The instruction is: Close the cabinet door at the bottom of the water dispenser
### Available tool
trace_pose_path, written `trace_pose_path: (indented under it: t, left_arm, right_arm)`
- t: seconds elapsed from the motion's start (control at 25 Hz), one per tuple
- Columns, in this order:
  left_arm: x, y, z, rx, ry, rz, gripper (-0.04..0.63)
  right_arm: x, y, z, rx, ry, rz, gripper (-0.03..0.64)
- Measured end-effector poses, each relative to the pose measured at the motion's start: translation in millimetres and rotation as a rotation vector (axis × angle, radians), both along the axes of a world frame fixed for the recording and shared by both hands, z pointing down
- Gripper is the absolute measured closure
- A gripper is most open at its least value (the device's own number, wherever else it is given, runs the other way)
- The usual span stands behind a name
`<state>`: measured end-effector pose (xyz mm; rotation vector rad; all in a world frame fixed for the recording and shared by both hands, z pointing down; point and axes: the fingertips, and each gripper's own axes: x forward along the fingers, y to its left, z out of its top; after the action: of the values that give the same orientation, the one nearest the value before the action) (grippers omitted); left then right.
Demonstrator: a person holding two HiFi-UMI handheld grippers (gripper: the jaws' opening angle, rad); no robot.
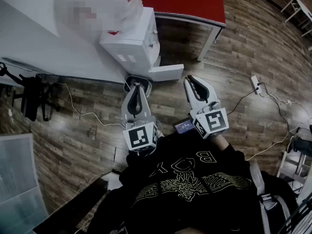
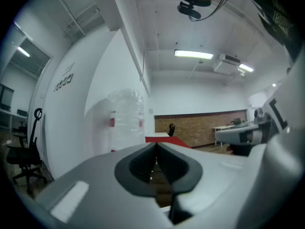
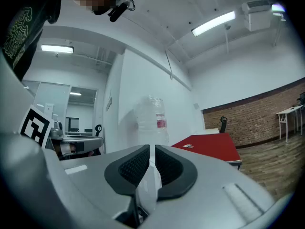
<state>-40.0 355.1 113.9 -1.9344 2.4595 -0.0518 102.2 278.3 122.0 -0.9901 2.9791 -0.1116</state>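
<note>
since the cabinet door (image 1: 165, 73) looks like a thin white hinged panel, it should swing lightly and stay stiff, so it likely wants a push rather than a grasp. it stands swung out at the foot of the water dispenser (image 1: 127, 43), just above the centre of the head view, reaching rightward over the wooden floor (image 1: 234, 57). the best contact is probably its flat face near the free end, far from the hinge, though a tip may slide on the smooth plastic. the left gripper (image 1: 137, 87) has its jaws pressed together on nothing, near the door's lower left. the right gripper (image 1: 194, 82) is empty, jaws a narrow slit apart, just right of the door's outer end.
</note>
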Motion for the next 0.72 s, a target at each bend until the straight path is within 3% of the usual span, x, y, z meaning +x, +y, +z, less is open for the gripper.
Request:
trace_pose_path:
  t: [0.48,0.72]
  left_arm:
    - [16.1,-20.1,15.4,-0.005,0.01,-0.014,0.588]
    - [4.7,-41.4,25.4,-0.028,0.017,-0.002,0.588]
  right_arm:
    - [9.3,-19.2,13.1,-0.012,0.014,-0.031,0.575]
    - [-5.8,-39.5,25.9,-0.049,0.034,-0.03,0.575]
